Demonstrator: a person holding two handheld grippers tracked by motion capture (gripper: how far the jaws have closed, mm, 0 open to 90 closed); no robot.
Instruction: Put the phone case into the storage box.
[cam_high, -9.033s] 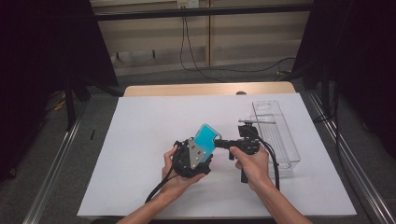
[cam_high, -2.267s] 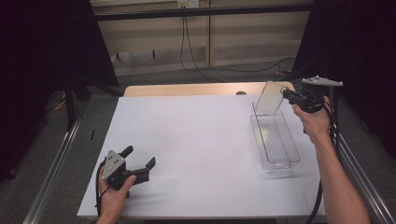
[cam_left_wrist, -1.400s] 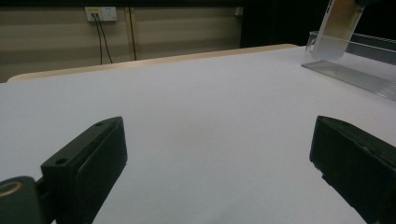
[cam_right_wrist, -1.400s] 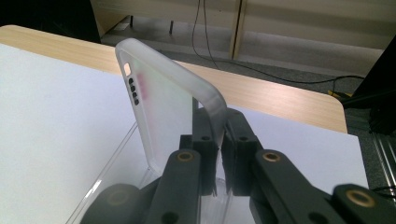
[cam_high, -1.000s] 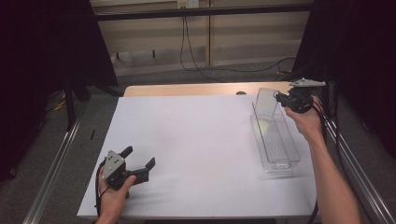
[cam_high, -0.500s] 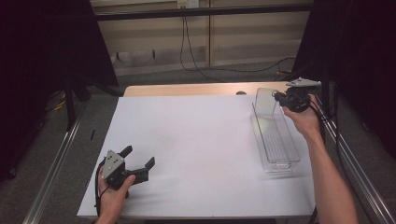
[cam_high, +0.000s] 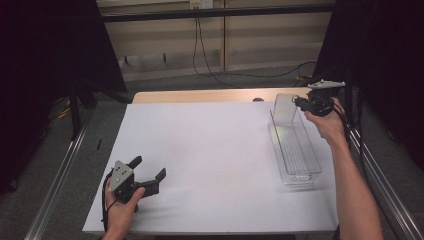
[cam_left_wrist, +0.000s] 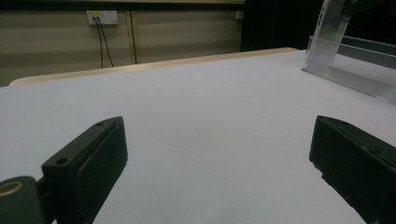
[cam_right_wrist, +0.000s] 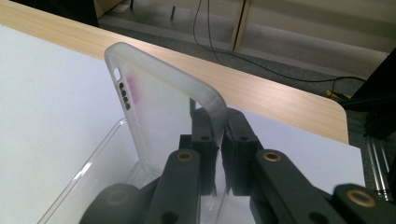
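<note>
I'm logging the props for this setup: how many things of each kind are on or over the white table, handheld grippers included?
Black two-jaw handheld grippers: 2, the left gripper open on the white table, the right gripper shut on the case.
Frosted clear soft-plastic phone case: 1, held upright over the bin.
Long clear plastic bin: 1.
Total: 4.

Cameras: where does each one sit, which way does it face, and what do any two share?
High view: above the person's side, looking forward and down on the white table; both forearms, left gripper, right gripper.
Left gripper view: low over the table, looking across it between its open jaws toward the clear bin.
Right gripper view: behind its jaws, shut on the clear phone case above the bin.
Shared: all three show bin and case.
</note>
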